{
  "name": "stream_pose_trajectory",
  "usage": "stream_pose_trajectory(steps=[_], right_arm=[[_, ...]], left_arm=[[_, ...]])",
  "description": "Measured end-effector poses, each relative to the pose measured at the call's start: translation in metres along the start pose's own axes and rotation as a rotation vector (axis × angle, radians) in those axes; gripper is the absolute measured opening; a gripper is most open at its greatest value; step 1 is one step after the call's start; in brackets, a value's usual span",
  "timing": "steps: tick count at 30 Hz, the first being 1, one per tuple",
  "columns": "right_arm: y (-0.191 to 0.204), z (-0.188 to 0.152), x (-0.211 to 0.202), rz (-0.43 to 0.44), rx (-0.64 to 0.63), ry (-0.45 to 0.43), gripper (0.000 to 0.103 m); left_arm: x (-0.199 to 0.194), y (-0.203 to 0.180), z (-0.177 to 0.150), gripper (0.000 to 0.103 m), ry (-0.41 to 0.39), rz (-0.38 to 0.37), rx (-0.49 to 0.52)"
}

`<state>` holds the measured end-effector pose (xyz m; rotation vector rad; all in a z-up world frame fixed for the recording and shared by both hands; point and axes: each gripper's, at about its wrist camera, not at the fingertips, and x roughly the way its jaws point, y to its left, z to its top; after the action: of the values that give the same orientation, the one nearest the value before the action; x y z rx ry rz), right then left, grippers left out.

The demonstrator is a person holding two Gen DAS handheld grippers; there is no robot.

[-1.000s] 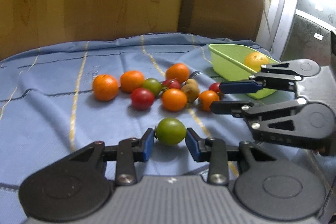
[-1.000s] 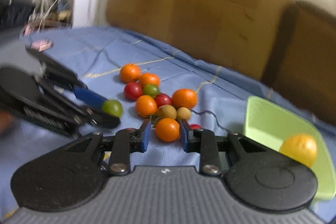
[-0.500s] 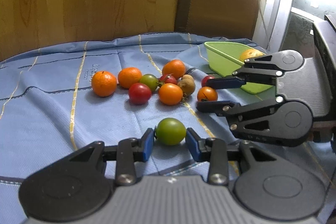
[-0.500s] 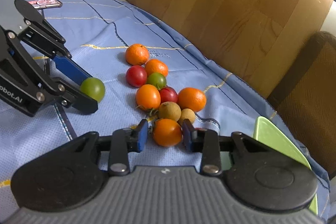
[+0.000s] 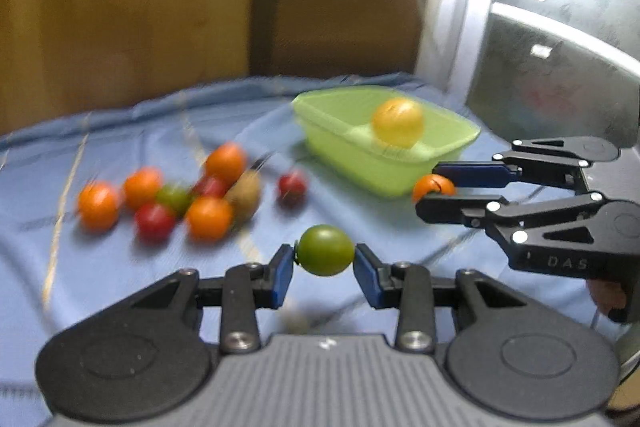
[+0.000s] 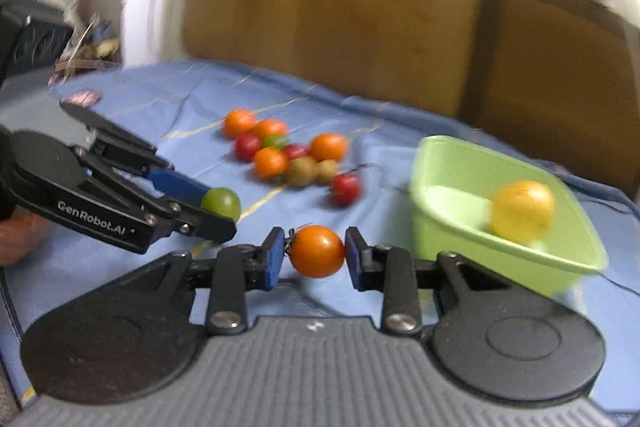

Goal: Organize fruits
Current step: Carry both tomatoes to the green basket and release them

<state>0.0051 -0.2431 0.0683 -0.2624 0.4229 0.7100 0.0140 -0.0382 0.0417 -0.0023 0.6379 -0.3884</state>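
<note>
Between left fingers (image 5: pixel 283 269): green tomato (image 5: pixel 326 250); right: orange tomato (image 6: pixel 317 251).

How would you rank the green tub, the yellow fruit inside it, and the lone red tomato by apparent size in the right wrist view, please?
1. Green tub
2. Yellow fruit
3. Lone red tomato

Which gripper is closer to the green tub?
Right. The right gripper, holding an orange tomato, is beside the green tub; the left gripper, holding a green tomato, is farther back.
</note>
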Motion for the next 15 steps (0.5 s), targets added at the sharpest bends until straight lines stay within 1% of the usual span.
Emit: stream_pose_trajectory(steps=[1,4,6,8,10,15], right_arm=[[0.0,0.0,0.0,0.0,0.0,0.0,0.035],[-0.027,0.006,-0.013,-0.087,0.04,-0.058,0.035],[-0.046,0.009,-0.014,-0.133,0.075,-0.075,0.035],[-0.068,0.01,-0.01,-0.166,0.111,-0.077,0.035],[-0.086,0.008,0.0,-0.185,0.14,-0.046,0.035],[-0.124,0.005,0.026,-0.176,0.197,0.051,0.035]], left_arm=[[0.003,-0.006,0.012,0.034,-0.012,-0.02,0.008],[0.021,-0.026,0.048,0.034,-0.057,-0.069,0.039],[0.04,-0.038,0.067,0.034,-0.059,-0.103,0.047],[0.063,-0.044,0.08,0.034,-0.029,-0.121,0.037],[0.087,-0.046,0.086,0.034,0.016,-0.12,0.032],[0.126,-0.05,0.089,0.034,0.099,-0.1,0.043]])
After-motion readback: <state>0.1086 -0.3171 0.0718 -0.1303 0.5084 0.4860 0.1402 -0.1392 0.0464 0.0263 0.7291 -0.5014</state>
